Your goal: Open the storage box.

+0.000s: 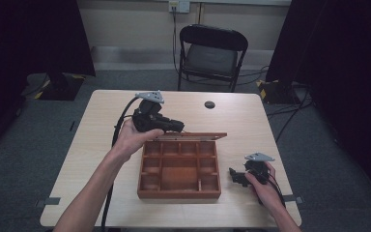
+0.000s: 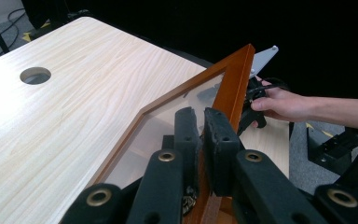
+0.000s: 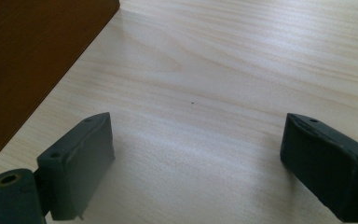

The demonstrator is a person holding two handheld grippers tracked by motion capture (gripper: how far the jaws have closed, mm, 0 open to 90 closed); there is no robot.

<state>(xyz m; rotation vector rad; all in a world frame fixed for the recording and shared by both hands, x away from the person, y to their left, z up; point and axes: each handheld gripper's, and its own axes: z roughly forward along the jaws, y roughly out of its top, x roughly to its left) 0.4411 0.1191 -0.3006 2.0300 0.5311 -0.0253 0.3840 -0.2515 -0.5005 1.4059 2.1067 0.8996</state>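
From my remote seat I see the pale rectangular wooden table (image 1: 101, 145) first, with a small round cable hole (image 1: 209, 104) near its far edge. Behind it stands a black folding chair (image 1: 211, 54) on grey carpet.

On the table, a little right of centre, sits the reddish-brown wooden box with many compartments (image 1: 179, 169), its inner cells showing no contents that I can make out. Its hinged wooden-framed lid with a clear panel (image 2: 168, 116) stands raised along the box's far side; in the high view it reads as a thin brown strip (image 1: 193, 137) above the back row of cells.

My left gripper (image 1: 176, 126) is held in the person's left hand (image 1: 133, 137) at the far left corner of the box. In the left gripper view its black jaws are pressed together on the lid's wooden frame, clamping it.

My right gripper (image 1: 234, 175) sits low just beside the box's right side, held by the right hand (image 1: 263, 186). In the right gripper view its jaws are spread wide over bare tabletop with nothing between them, the box's wall (image 3: 32, 51) off to one side.
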